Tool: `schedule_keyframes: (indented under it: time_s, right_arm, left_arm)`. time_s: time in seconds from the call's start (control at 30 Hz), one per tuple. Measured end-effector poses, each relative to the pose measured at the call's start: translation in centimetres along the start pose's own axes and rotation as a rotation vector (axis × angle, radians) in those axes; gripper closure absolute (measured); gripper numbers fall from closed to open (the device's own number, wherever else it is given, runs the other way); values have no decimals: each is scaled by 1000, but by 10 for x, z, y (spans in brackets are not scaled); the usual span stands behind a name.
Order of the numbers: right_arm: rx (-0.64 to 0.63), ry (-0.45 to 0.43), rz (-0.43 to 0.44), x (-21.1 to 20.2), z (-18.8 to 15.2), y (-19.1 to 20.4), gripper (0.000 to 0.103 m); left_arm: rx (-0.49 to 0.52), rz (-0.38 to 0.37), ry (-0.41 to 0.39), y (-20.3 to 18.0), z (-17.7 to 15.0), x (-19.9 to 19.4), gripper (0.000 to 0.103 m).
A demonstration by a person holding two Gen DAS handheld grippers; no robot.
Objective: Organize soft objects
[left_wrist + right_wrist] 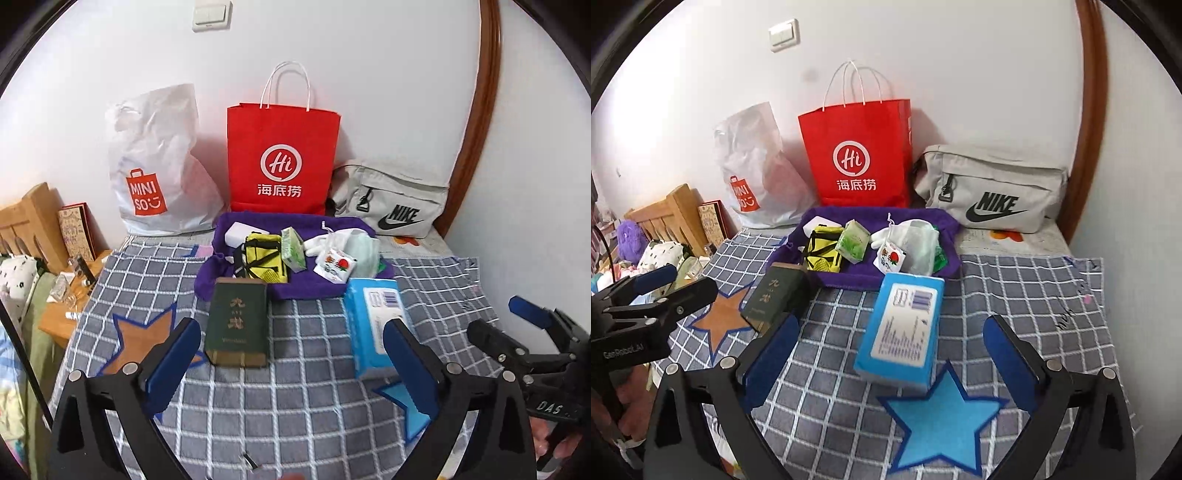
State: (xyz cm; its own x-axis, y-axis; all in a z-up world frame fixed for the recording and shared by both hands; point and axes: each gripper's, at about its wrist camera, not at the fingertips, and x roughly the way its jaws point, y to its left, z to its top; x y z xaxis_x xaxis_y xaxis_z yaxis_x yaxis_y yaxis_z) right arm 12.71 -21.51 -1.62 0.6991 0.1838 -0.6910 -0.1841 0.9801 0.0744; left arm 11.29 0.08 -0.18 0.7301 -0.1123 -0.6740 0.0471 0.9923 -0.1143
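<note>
A purple towel point(306, 288) point(857, 277) lies on the checked bed cover and holds a yellow pouch point(264, 260) point(823, 251), a green tissue pack point(293, 247) point(853, 242), white gloves, a face mask point(364, 247) and a small snack packet point(336, 267) point(892, 258). A dark green book point(238, 325) point(772, 295) and a blue tissue box point(376, 321) point(903, 332) lie in front of it. My left gripper point(291, 354) is open and empty above the book. My right gripper point(890, 354) is open and empty around the blue box's near end.
A white Miniso bag point(155, 173), a red paper bag point(282, 158) point(860, 155) and a grey Nike bag point(391, 203) point(990, 188) stand against the wall. A wooden headboard and a cluttered bedside table point(70, 291) are at left. Star patches mark the cover.
</note>
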Motion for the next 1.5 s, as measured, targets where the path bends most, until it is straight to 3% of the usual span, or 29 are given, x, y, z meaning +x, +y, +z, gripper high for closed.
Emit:
schedule_keyframes:
  time_s: [0.5, 1.5]
  right_arm:
    - [42, -59, -52, -63, -50, -13, 4]
    - [32, -96, -39, -87, -63, -7, 4]
  left_arm:
    - [39, 122, -73, -20, -45, -53, 3]
    - [34, 123, -92, -25, -58, -71, 3]
